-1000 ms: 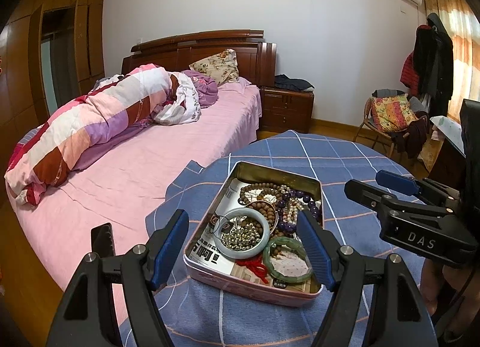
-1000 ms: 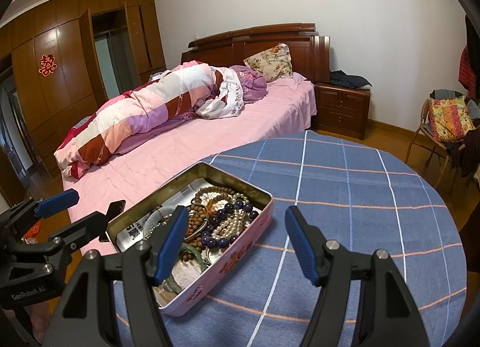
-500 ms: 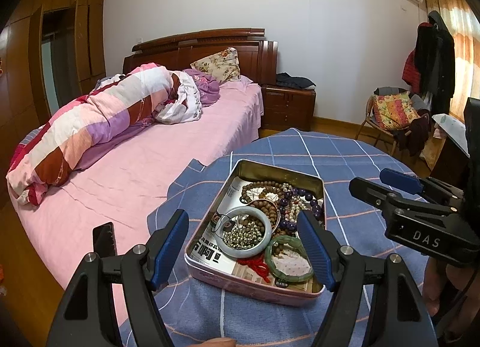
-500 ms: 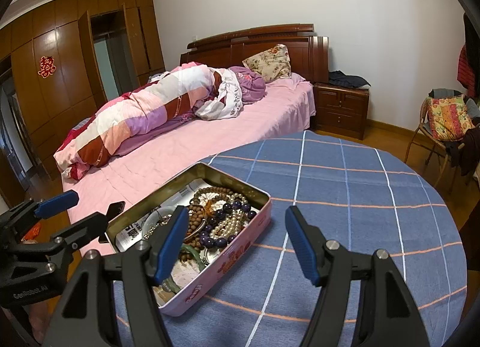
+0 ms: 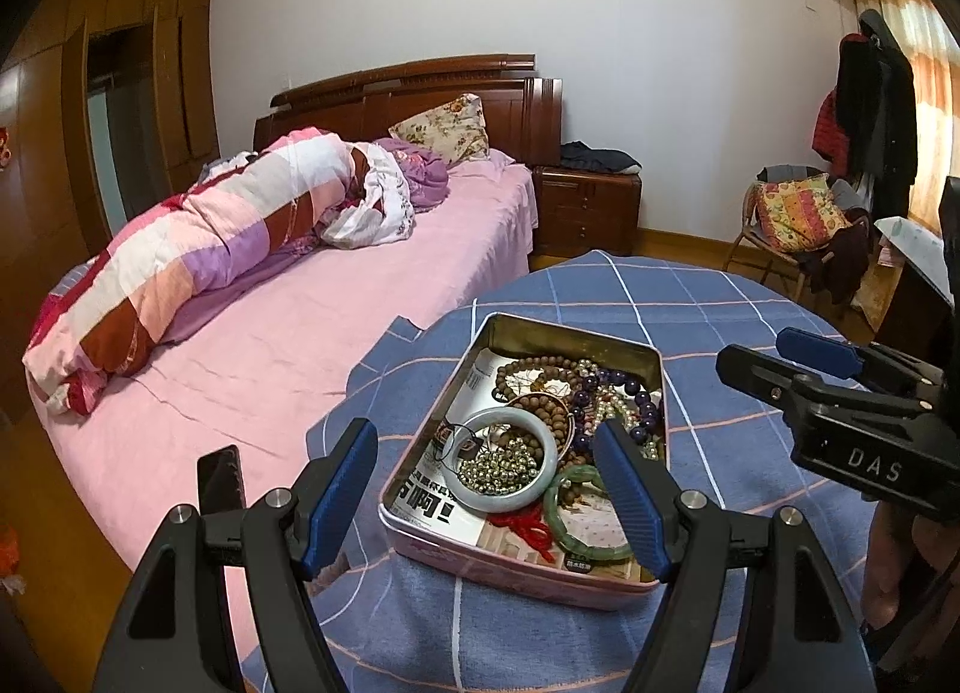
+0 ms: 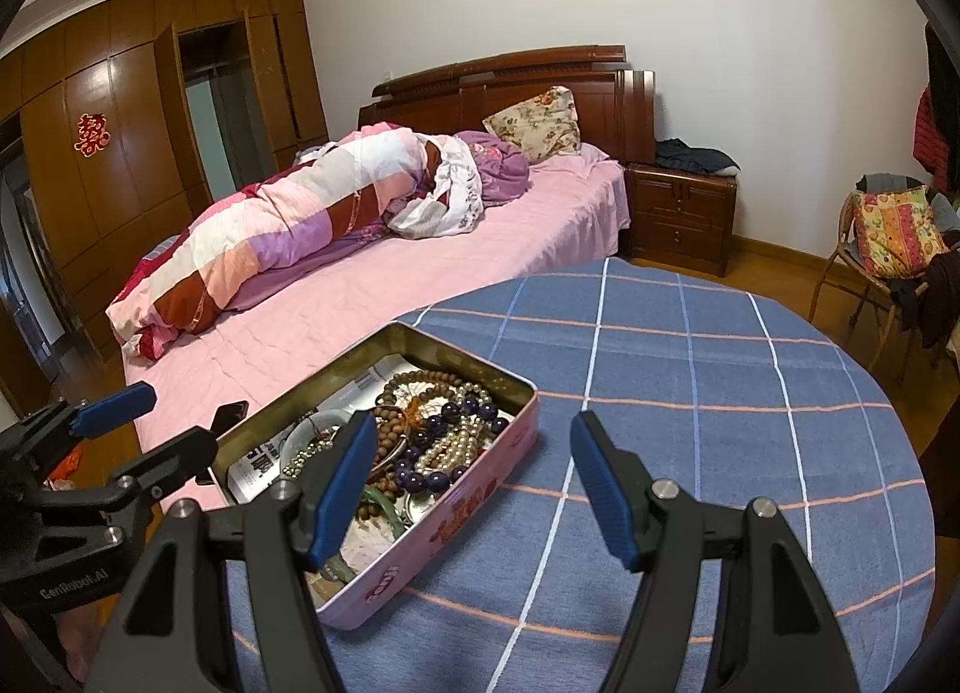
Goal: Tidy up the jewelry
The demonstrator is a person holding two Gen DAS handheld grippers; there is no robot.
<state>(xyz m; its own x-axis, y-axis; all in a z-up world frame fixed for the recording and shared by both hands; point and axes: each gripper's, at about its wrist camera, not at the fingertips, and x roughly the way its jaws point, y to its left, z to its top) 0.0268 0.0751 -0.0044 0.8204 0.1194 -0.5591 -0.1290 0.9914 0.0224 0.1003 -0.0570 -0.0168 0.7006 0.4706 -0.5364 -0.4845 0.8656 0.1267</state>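
Tin box: a pink tin (image 5: 510, 570) with a dull metal inside sits on my blue checked table (image 6: 690, 393), near the edge towards the bed (image 5: 312, 345).
Jade bangles: a pale bangle (image 5: 509, 459) lies flat over a heap of small silvery beads (image 5: 498, 462); a greener bangle (image 5: 585, 519) lies nearer me, partly behind my left finger. I judge both stiff, smooth, slippery and likely to chip if dropped; take one across its ring, not by the outer edge.
Bead strands: brown wooden beads (image 6: 420, 381), purple beads (image 6: 432, 441) and pearly beads (image 6: 447, 453) lie tangled together. I judge them limp and light; a lifted strand may drag its neighbours.
Left claw: my left claw (image 5: 486, 498) hovers wide open over the tin's near end, holding nothing.
Right claw: my right claw (image 6: 474, 486) is open and empty, one finger above the tin, the other over bare cloth.
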